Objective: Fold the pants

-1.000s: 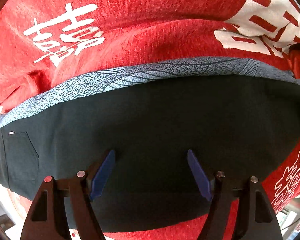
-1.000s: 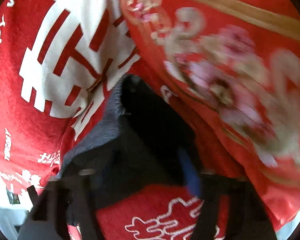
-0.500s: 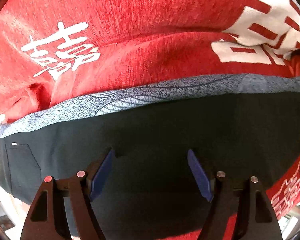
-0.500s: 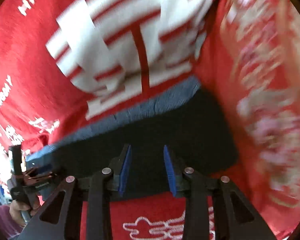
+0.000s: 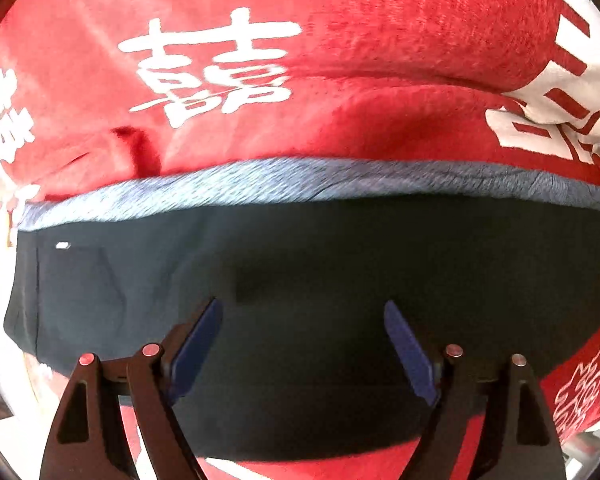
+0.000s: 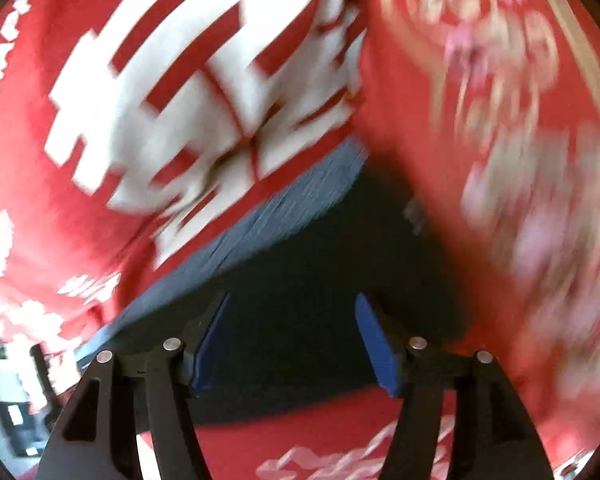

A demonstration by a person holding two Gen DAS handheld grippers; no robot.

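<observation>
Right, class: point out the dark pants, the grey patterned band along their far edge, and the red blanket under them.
dark pants (image 5: pixel 320 280): left wrist view, middle of the dark panel.
grey patterned band (image 5: pixel 300 180): left wrist view, midway along the strip.
red blanket (image 5: pixel 400 40): left wrist view, bare red area above the pants.

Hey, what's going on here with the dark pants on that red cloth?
A person with a handheld gripper in each hand is folding dark pants that lie flat on a red blanket printed with white characters. A gray-blue strip shows along the pants' far edge. The left gripper and right gripper are both open above the dark fabric, gripping nothing. The right view is motion-blurred.
</observation>
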